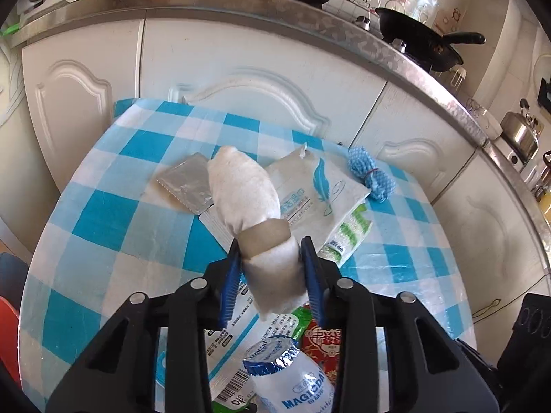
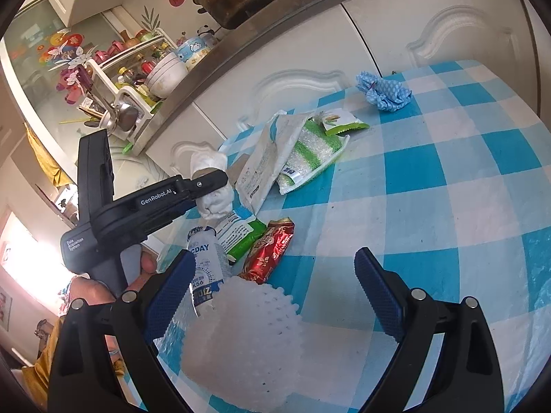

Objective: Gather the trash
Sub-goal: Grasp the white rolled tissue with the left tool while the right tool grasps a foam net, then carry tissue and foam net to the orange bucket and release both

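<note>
- The checked table (image 1: 103, 227) is strewn with wrappers: a white feather-print pouch (image 1: 320, 186) lies at 1 o'clock of the left gripper (image 1: 272, 268).
- A white tissue roll (image 1: 248, 199) with its cardboard core is clamped between the left pads.
- The right gripper (image 2: 275, 292) is spread wide, empty, above white foam netting (image 2: 241, 337); a bottle (image 2: 206, 265) lies at 10 o'clock.
</note>
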A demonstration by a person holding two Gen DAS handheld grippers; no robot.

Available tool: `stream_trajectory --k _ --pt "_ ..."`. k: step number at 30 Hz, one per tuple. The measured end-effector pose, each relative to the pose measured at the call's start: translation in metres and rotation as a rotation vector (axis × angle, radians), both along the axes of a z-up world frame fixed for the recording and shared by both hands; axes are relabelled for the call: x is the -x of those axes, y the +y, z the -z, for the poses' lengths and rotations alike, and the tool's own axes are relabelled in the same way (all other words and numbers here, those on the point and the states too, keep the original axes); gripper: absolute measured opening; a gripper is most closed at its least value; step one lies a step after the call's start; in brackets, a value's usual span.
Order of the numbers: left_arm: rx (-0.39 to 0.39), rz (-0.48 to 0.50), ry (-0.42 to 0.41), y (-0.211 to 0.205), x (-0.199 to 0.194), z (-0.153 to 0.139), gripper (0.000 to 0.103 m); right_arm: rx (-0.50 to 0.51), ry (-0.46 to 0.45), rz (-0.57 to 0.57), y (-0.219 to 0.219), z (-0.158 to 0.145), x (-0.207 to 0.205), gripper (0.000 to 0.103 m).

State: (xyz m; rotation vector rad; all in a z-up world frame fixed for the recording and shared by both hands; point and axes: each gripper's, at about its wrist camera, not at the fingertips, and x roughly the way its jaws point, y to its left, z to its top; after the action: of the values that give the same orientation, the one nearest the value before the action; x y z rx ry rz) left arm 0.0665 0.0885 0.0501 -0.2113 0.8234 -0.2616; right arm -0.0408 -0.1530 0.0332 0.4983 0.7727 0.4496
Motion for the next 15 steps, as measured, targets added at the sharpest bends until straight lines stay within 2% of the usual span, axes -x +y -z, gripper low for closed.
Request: stream_trajectory --k 6,10,12,13,15 --pt "0.017 0.010 -0.024 0.003 0.011 -0.008 0.035 0.013 -0.005 -0.063 0.013 -0.005 0.011 0.093" --pt "0.028 0.007 -0.038 0.010 0.020 -0.012 0.035 0.091 -0.058 -0.079 0.033 -0.011 0.028 0.093" --pt "0.028 0.008 -0.044 0.013 0.025 -0.013 0.035 0.155 -0.079 -0.079 0.043 -0.013 0.034 0.085" --pt "0.027 0.007 -0.047 0.015 0.028 -0.014 0.035 0.172 -0.080 -0.081 0.047 -0.012 0.036 0.074" --pt "0.024 0.005 -0.053 0.020 0.034 -0.015 0.035 0.183 -0.071 -0.084 0.051 -0.008 0.038 0.073"
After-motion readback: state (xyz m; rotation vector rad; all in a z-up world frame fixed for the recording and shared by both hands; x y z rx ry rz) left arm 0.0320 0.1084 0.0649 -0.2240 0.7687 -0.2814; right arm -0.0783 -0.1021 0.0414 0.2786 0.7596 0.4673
